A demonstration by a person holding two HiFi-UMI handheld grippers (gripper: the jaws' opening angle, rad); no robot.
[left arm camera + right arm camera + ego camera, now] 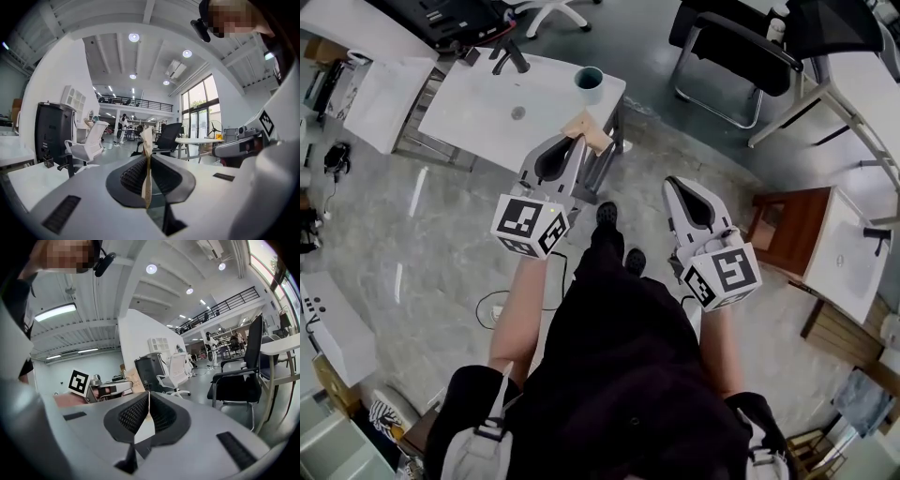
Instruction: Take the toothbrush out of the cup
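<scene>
A teal cup (589,82) stands on the near right corner of a white washbasin counter (478,103). No toothbrush shows in it from here. My left gripper (578,141) is held above the floor just short of that corner, shut on a thin tan card-like piece (589,128). In the left gripper view the tan piece (147,140) stands on edge, pinched between the dark ribbed pads (133,176). My right gripper (674,183) hangs to the right, lower in the head view, shut with nothing in it (149,394). It sees the left gripper's marker cube (79,382).
A black faucet (512,56) and a drain (517,112) sit on the counter. A black chair (727,47) stands at the back right, a wood-framed basin (839,253) at the right, a second white basin (384,94) at the left. A cable (492,305) lies on the floor.
</scene>
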